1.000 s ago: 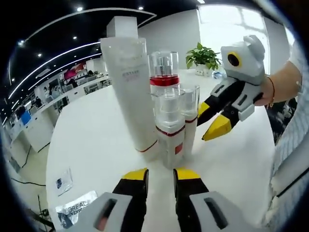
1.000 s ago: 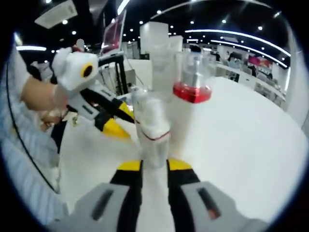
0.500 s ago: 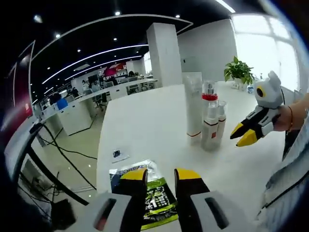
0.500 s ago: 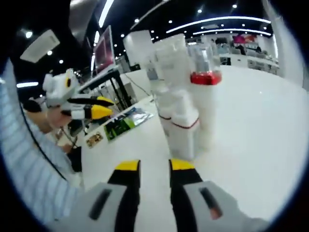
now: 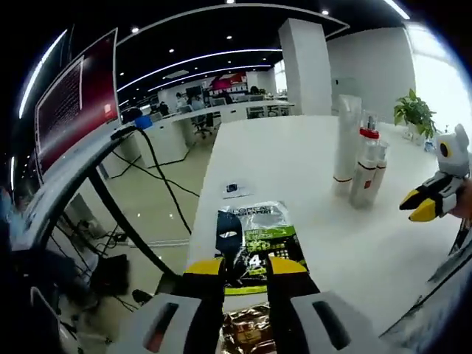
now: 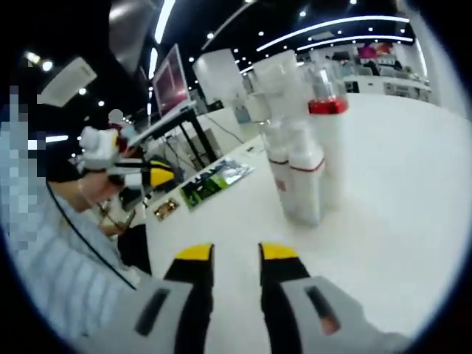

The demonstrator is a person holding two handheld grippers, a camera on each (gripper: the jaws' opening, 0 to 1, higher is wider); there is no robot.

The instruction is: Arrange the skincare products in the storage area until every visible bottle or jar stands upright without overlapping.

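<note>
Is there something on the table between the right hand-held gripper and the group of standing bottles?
Nothing visible stands in the way. In the right gripper view, the right hand-held gripper faces bare white table, and the bottles stand upright in a tight cluster beyond it. The green sachet lies off to the side, near the left hand-held gripper.

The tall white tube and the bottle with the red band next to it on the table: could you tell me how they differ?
The tall white tube is opaque white all the way up; the bottle with the red band has a clear cap above its red ring. The tube rises higher than the bottle. The tube is one plain, wide column, while the bottle is slimmer and made of visible sections. Both stand upright, close together on the white table.
</note>
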